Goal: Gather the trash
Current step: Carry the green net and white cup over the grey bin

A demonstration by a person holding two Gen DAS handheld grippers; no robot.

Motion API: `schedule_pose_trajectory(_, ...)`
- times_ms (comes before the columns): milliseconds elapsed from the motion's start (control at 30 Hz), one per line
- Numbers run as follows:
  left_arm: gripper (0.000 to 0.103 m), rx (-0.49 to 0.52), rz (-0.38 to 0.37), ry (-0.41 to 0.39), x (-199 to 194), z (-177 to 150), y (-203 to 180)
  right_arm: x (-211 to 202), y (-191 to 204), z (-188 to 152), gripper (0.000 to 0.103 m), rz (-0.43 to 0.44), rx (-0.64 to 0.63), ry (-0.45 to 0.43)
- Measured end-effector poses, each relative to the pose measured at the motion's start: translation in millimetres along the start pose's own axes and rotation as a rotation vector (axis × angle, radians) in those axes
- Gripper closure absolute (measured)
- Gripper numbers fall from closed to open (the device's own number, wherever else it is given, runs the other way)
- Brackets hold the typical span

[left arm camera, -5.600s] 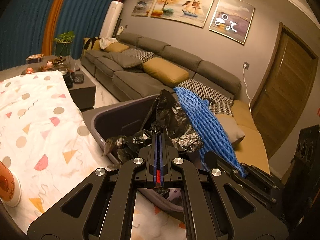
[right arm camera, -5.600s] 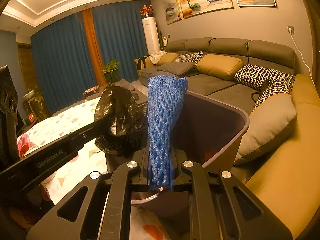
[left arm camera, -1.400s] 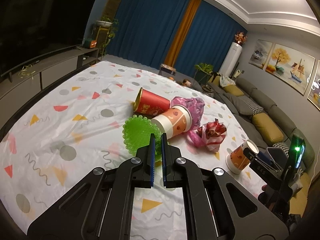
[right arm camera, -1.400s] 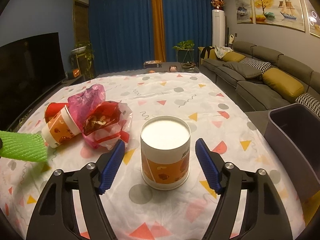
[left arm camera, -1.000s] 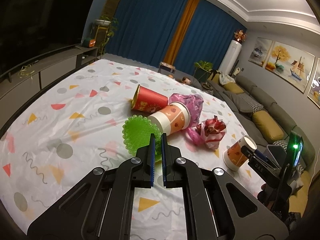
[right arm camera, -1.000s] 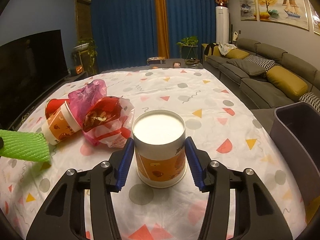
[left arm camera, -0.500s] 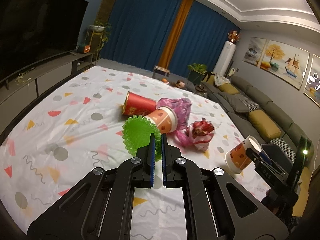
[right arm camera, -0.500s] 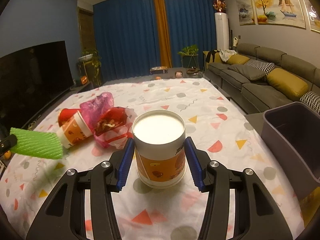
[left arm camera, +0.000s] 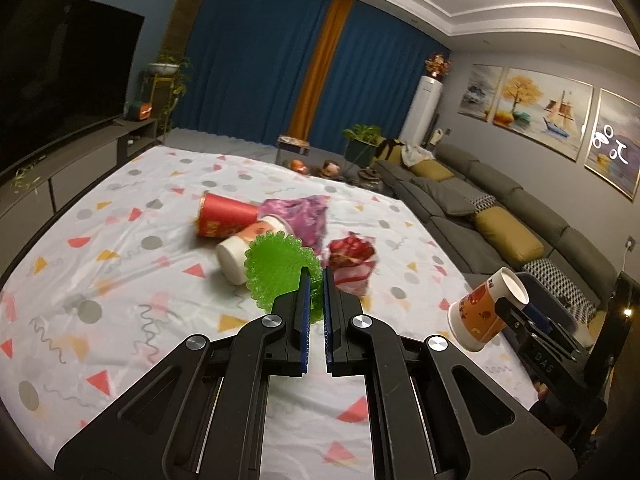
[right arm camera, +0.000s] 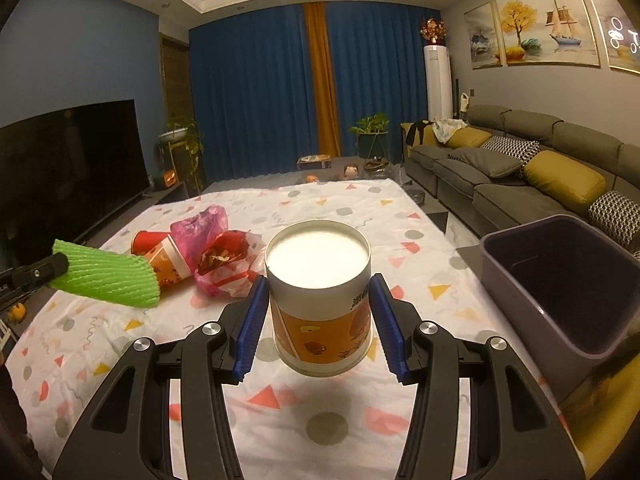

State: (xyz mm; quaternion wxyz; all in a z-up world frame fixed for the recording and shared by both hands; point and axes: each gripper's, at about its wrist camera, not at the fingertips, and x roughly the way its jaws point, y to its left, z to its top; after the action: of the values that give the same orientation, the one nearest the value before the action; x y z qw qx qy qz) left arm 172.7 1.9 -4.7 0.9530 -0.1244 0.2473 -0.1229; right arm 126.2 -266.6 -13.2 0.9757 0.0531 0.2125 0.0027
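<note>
Now, with the right fingers point(right arm camera: 318, 320) gripping the cup point(right arm camera: 320, 300) and the left fingers point(left arm camera: 315, 304) pinching the green net point(left arm camera: 280, 272), carry both level over the bin point(right arm camera: 560, 280) before releasing.

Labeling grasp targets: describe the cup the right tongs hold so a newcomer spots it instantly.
Start at the dark bin on the table's sofa side; just beside it, the right tongs grip an orange paper cup, lifted off the patterned cloth. Unlike the red cup and the orange cup lying tipped among the wrappers, it is upright.
</note>
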Motion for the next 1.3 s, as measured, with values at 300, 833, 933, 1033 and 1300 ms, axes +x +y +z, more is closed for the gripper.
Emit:
schedule_pose_trajectory(300,0.098,0.054,-0.067,0.009,7.6,0.5,-39.2,-22.6,-25.2,4.5,0.052,-0.033,0.026,-0.038)
schedule_pose_trajectory(833,0.098,0.189,-0.212,0.03,35.6,-0.7,-129.5,-42.0,-73.7,9.6,0.052,-0.132,0.075,-0.087)
schedule_pose_trajectory(933,0.098,0.218,-0.256,0.032,43.6,-1.3,-154.8,-44.3,-84.6,10.8,0.052,-0.16,0.086,-0.096)
schedule_pose_trajectory(1033,0.098,0.243,-0.294,0.036,52.0,-2.2,-178.5,-47.2,-97.5,11.6,0.052,-0.191,0.098,-0.104)
schedule_pose_trajectory(1300,0.098,0.299,-0.394,0.061,78.0,-7.7,-237.6,-51.5,-136.5,10.1,0.052,-0.274,0.155,-0.12)
